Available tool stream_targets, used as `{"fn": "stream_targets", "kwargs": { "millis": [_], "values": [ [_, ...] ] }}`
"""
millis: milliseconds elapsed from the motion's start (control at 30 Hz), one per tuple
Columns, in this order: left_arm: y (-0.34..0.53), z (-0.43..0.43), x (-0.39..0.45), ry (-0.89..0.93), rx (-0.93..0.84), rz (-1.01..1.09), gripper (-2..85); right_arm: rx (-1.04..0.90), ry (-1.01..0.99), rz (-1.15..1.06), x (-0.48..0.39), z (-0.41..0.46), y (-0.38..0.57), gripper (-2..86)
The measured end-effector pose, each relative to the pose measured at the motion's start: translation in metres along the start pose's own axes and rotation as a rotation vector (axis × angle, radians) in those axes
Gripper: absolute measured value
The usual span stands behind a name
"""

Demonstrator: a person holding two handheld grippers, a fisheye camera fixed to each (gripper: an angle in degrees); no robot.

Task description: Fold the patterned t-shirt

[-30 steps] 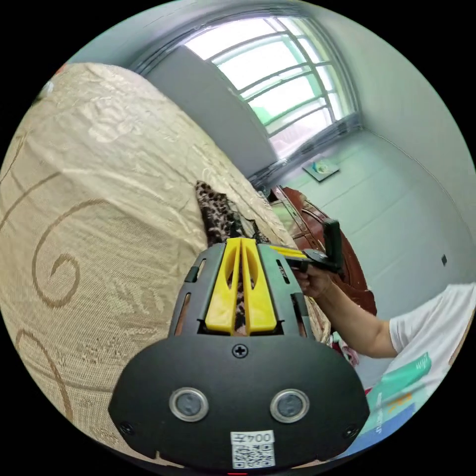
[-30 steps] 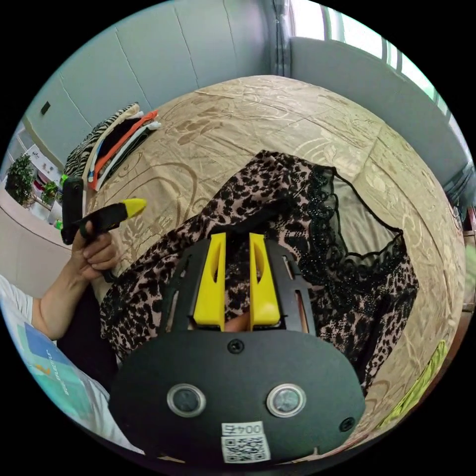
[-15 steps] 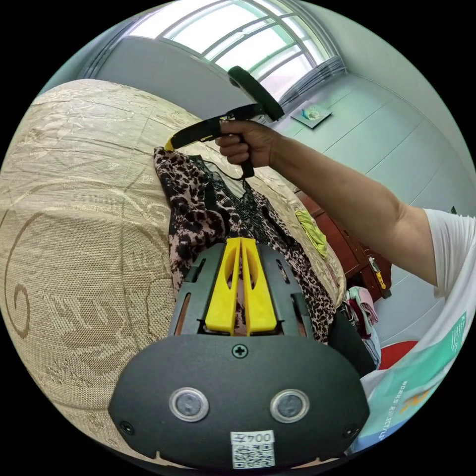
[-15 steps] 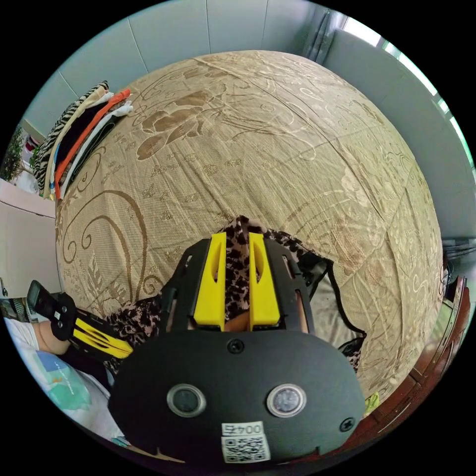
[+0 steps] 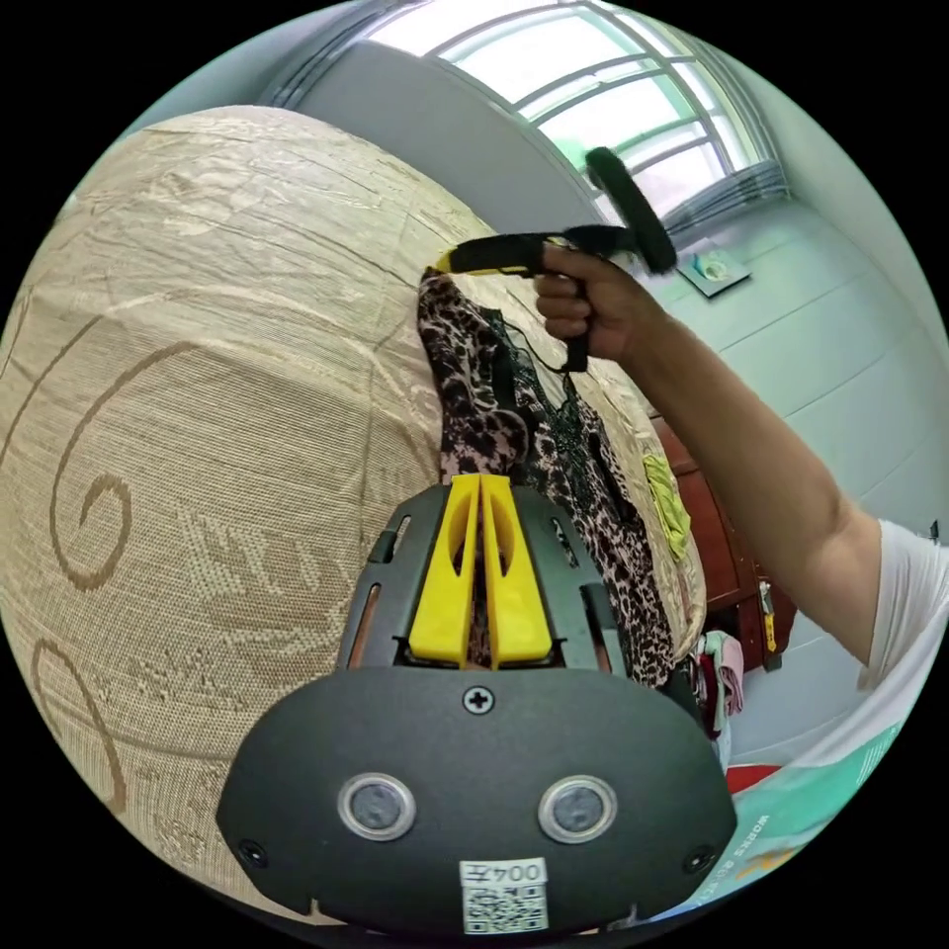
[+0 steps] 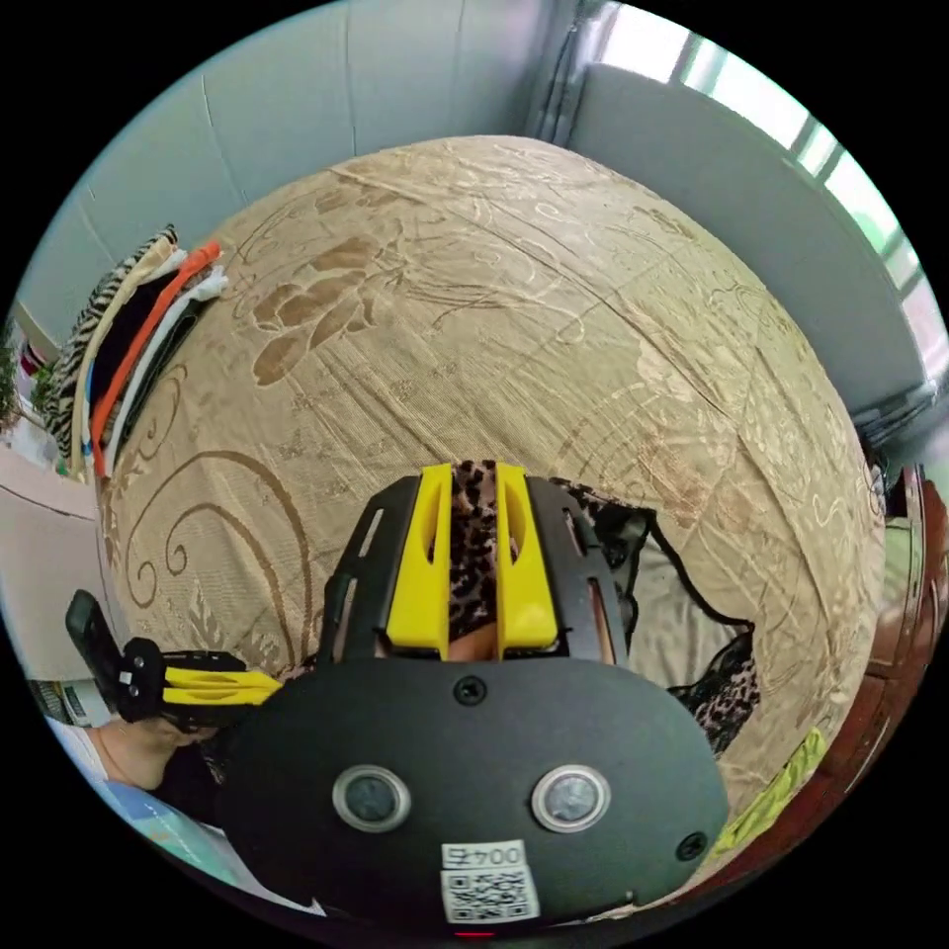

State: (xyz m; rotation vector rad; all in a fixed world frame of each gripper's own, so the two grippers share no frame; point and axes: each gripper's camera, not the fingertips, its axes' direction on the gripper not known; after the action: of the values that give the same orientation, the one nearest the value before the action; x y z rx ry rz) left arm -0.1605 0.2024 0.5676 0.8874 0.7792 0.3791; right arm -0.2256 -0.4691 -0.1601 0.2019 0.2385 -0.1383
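Leopard-print t-shirt (image 5: 514,425) is now stretched flatter across the bed (image 5: 217,395) than a second ago. It is pinched by the closed left gripper (image 5: 479,484) and clamped at its far edge by the right gripper (image 6: 473,474). Spreading seems nearly done. No containers are seen.

Woven, prob. satiny bedspread (image 6: 554,297)

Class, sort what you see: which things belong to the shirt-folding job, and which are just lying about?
Job: leopard-print shirt; left tongs; right tongs; bedspread.

Lying about: stack of folded clothes; yellow-green cloth.
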Motion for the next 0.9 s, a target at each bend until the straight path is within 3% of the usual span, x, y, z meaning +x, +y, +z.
{"fn": "stream_targets", "kwargs": {
  "millis": [133, 300, 400, 600, 900],
  "values": [
    [0.0, -0.029, -0.01, -0.039, 0.109, -0.033, 0.1, 0.118, -0.101, 0.043, -0.024, -0.039, 0.096, 6.5],
    [0.002, -0.047, -0.023, -0.034, 0.157, -0.09, 0.1, 0.106, 0.091, -0.228, -0.121, -0.033, 0.206, 6.5],
    [0.003, -0.05, -0.026, -0.025, 0.158, -0.102, 0.1, 0.08, 0.209, -0.435, -0.16, -0.023, 0.216, 7.3],
    [0.002, -0.057, -0.034, -0.021, 0.167, -0.125, 0.1, -0.045, 0.241, -0.749, -0.195, -0.005, 0.209, 9.5],
    [0.001, -0.071, -0.037, -0.035, 0.188, -0.137, 0.2, -0.058, 0.187, -0.809, -0.206, 0.012, 0.208, 2.2]
  ]
}}
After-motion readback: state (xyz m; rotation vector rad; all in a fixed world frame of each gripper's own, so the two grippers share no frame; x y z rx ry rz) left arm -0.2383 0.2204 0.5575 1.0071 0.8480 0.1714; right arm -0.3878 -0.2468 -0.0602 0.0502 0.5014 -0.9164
